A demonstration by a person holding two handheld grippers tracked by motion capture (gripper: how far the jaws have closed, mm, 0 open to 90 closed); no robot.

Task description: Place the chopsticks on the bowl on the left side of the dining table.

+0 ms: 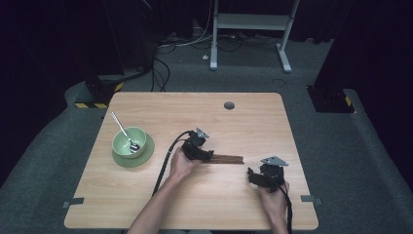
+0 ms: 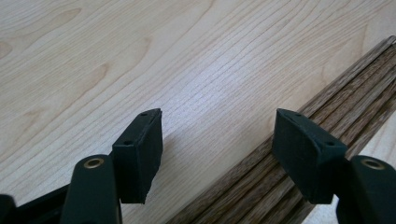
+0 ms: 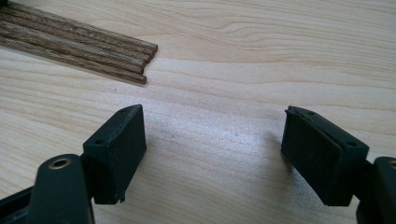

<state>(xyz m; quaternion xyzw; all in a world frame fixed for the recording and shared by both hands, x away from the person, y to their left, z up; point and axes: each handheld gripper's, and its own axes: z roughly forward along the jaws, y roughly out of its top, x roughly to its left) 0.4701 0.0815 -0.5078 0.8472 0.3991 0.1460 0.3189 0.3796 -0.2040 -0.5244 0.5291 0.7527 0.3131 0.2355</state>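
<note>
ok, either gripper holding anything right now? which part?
Nothing held. Left gripper is open over the chopsticks; right gripper is open above bare table.

Left forearm: bare, reaching forward from the bottom edge, angled rightward.
Left hand: wrapped around the black two-jaw left gripper; jaws spread wide, tips low.
Right hand: gripping the black two-jaw right gripper; jaws spread wide, nothing between the fingers.
</note>
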